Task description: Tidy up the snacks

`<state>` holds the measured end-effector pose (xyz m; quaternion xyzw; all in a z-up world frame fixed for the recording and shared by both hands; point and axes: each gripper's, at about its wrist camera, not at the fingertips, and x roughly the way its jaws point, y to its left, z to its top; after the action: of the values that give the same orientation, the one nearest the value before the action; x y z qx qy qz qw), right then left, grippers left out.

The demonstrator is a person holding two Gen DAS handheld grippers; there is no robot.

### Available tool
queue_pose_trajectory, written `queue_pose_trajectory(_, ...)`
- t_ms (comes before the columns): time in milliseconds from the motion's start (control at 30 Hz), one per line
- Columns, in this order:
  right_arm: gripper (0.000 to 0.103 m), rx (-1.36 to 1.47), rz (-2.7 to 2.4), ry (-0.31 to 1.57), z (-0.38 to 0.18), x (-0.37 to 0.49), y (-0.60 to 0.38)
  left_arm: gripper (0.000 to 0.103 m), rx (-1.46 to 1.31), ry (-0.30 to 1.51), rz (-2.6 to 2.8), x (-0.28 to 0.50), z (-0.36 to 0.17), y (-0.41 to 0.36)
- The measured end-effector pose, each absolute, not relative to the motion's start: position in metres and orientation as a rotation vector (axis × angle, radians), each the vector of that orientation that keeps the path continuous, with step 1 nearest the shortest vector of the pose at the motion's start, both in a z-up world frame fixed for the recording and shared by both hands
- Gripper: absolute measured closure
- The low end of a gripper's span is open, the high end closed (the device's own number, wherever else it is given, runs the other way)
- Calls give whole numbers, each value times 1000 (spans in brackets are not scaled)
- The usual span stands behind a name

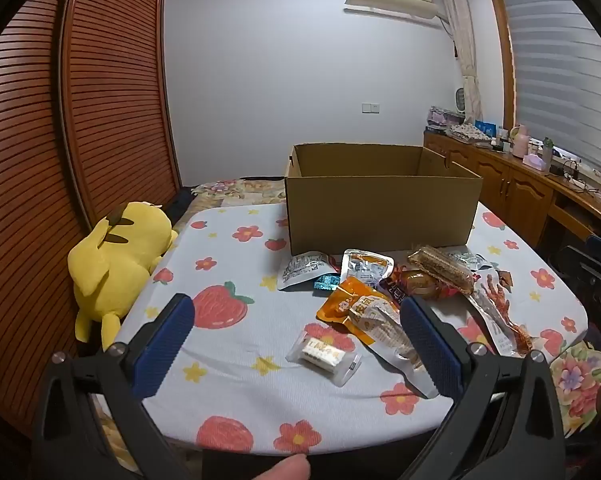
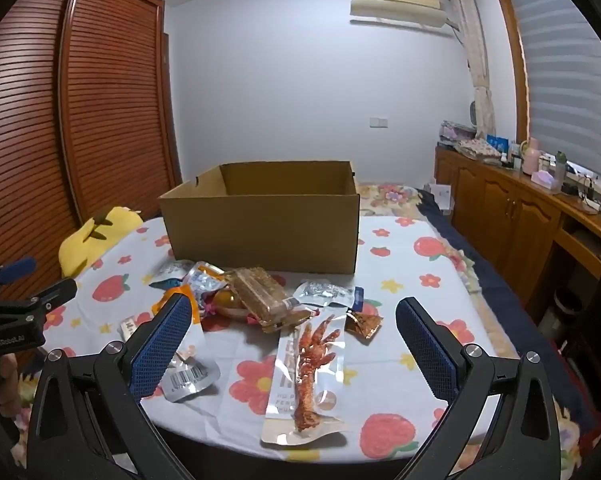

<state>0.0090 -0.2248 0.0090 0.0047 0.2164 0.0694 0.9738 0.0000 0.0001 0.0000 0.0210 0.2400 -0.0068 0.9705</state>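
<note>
Both my grippers, left [image 1: 296, 330] and right [image 2: 292, 340], jaws spread wide, nothing between pads. Snack packets [image 1: 384, 292] heaped mid-frame on fruit-print tablecloth [image 1: 228, 340], just below open cardboard box [image 1: 380, 208]. Chicken-foot packet [image 2: 310, 372] lower centre, right view.

Open left gripper [image 1: 296, 340], snacks [image 1: 384, 292], cardboard box [image 1: 380, 216]

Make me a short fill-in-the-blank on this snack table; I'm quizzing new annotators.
1. The cardboard box behind the snacks stands ____ at the top.
2. The plush toy beside the table is ____ in colour.
3. Both the left claw and the right claw are ____.
4. The chicken-foot packet lies nearest the ____ claw.

Missing words: open; yellow; open; right
</note>
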Motion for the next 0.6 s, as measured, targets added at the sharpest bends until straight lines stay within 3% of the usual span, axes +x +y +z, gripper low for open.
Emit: queue_pose_trajectory(600, 0, 8, 139, 436, 11, 9, -226, 0, 45, 485, -13, 0, 0, 0)
